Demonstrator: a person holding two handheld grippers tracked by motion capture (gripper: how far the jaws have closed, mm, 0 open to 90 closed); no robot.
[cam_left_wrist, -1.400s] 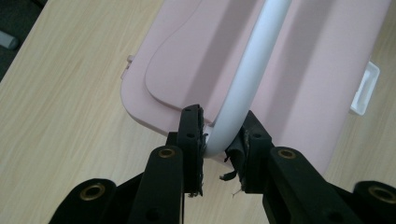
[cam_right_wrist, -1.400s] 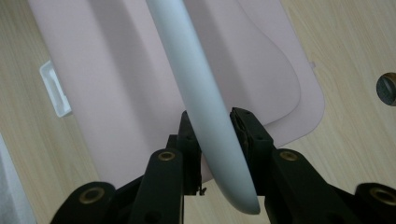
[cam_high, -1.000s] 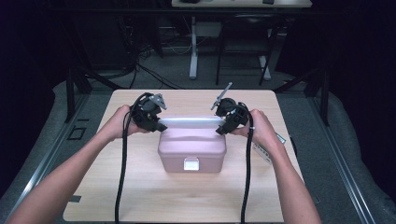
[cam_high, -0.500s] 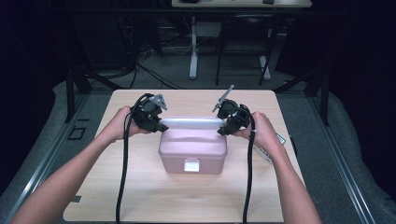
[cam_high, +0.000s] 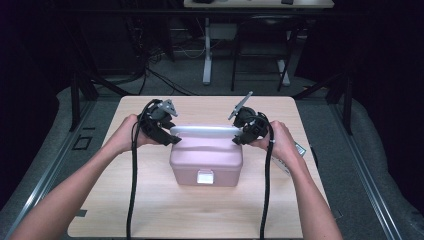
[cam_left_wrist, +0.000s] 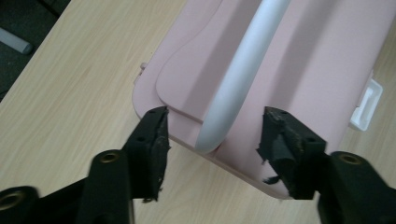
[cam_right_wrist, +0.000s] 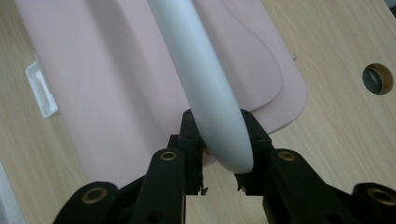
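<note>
Sitting closed on the bench (cam_high: 150, 210), a pink lidded box (cam_high: 206, 162) has its white handle (cam_high: 205, 131) raised — the right tongs (cam_right_wrist: 219, 154) stay clamped on one end, while the left tongs (cam_left_wrist: 212, 135) have just opened apart around the other, no longer pinching it as before.

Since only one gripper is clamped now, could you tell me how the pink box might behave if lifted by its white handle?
The handle looks smooth and round, so it may slip in the right gripper. Lifted at that end alone, the pink box would probably tilt, since the left gripper has just been opening.
</note>
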